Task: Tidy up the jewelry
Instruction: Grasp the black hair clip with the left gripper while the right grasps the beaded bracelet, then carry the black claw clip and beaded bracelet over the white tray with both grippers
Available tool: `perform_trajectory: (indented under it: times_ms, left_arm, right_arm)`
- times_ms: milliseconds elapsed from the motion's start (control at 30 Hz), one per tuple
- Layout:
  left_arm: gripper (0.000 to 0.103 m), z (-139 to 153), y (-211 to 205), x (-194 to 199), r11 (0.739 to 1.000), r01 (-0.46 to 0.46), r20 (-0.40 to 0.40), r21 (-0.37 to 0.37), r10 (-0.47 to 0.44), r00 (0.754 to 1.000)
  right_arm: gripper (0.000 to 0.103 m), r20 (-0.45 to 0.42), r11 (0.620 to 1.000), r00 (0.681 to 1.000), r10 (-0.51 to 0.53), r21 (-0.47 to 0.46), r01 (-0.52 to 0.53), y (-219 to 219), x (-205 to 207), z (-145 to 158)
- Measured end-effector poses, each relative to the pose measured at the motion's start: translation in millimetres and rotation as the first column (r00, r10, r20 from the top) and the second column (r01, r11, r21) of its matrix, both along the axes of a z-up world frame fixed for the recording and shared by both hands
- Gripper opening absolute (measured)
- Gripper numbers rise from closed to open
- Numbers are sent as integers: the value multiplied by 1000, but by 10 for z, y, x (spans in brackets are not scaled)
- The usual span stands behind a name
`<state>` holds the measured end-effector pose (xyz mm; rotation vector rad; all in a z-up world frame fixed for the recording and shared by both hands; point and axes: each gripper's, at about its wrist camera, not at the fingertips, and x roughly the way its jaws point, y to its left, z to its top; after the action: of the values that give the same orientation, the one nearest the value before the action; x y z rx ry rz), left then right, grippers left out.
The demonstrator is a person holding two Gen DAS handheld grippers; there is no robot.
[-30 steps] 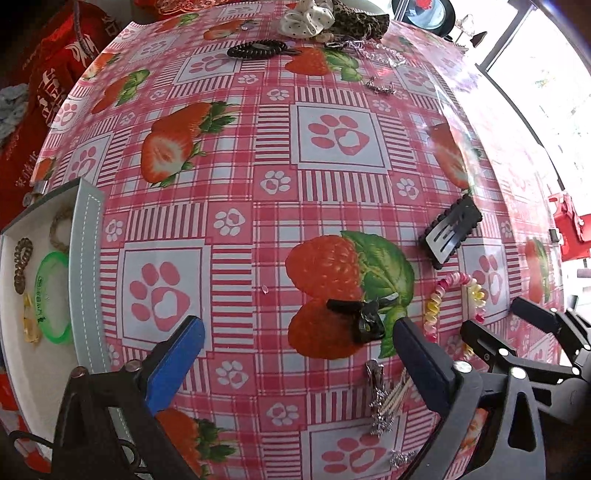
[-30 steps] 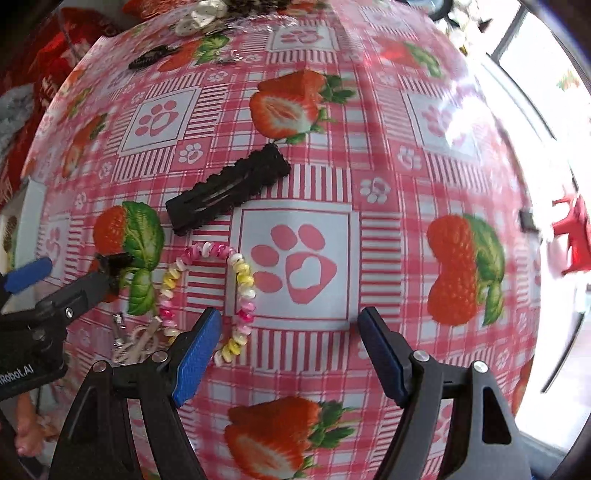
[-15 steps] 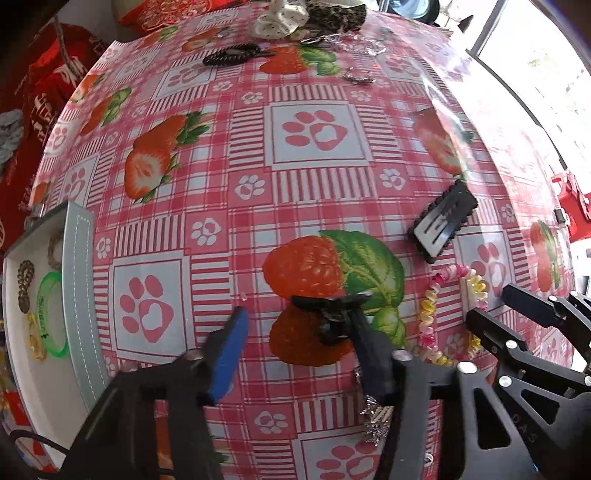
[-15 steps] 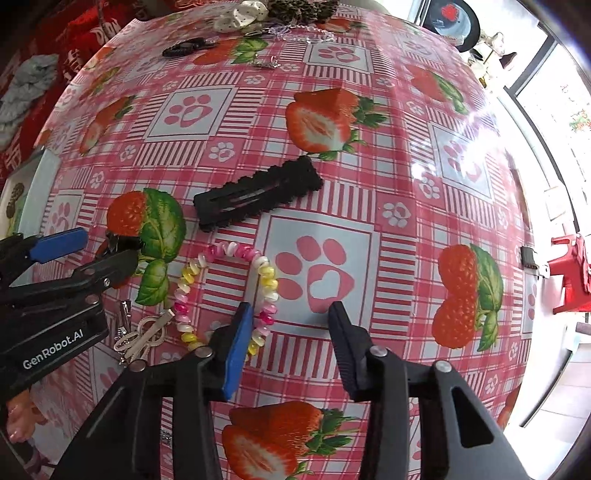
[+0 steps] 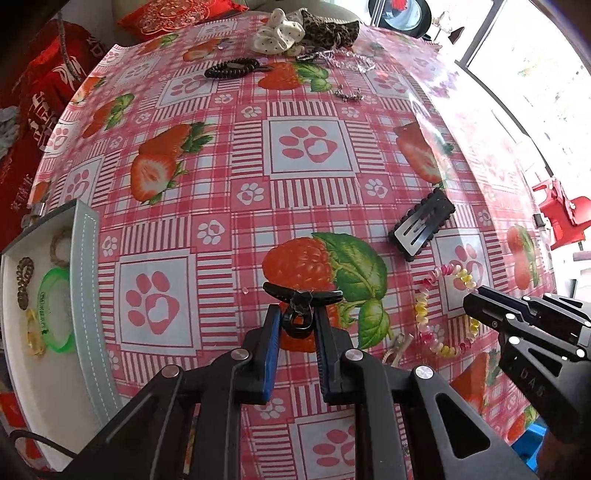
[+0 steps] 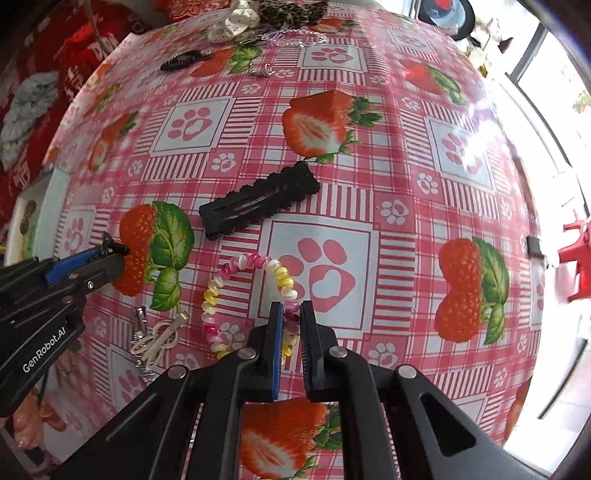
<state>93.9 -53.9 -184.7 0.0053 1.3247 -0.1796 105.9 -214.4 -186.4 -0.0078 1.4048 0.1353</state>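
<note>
Strawberry-print tablecloth (image 5: 310, 192) is strewn with jewelry. Few pieces are stored in the tray (image 5: 86, 295) at near left. A black clip (image 5: 301, 306) is pinched by the left gripper (image 5: 295, 325), a coil bracelet (image 6: 251, 291) by the right gripper (image 6: 291, 321); most items remain unsorted.

Glossy, smooth oilcloth (image 5: 310, 206) throwing window glare at far right. Matt black plastic claw clip (image 5: 301, 306) near; translucent, shiny plastic coil bracelet (image 6: 251, 288) to its right. Dull black snap clip (image 6: 258, 205) with rough scalloped edge. Bright metal charms (image 6: 153, 341) near left. Soft cloth scrunchies (image 5: 280, 33) far. Stitched grey leatherlike tray rim (image 5: 88, 295) at left.
</note>
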Motion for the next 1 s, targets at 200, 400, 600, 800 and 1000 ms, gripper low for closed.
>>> perform_trajectory:
  times_ms: [200,400,600,800,1000]
  left_arm:
    - [24,150,83,-60,1000,2,21,-8,-2,1000]
    - [24,306,206,-156,1000,-3,46,-19,4,999]
    - [24,418,327,-202,999,-20,68,-27,22,997]
    - [24,503,529,-278,998,-50,83,-30,52,995]
    - [24,582,818,-352,995,-100,104,-25,102,989]
  right_arm:
    - [9,21,999,999,-26,42,25,-168,-10,164]
    - [9,32,997,998,-47,70,45,-224,-72,283]
    - [9,38,995,998,-50,83,47,-199,-55,407]
    - [9,54,994,998,-24,106,18,-38,-28,561]
    - [9,70,990,997,26,137,-36,273,12,687]
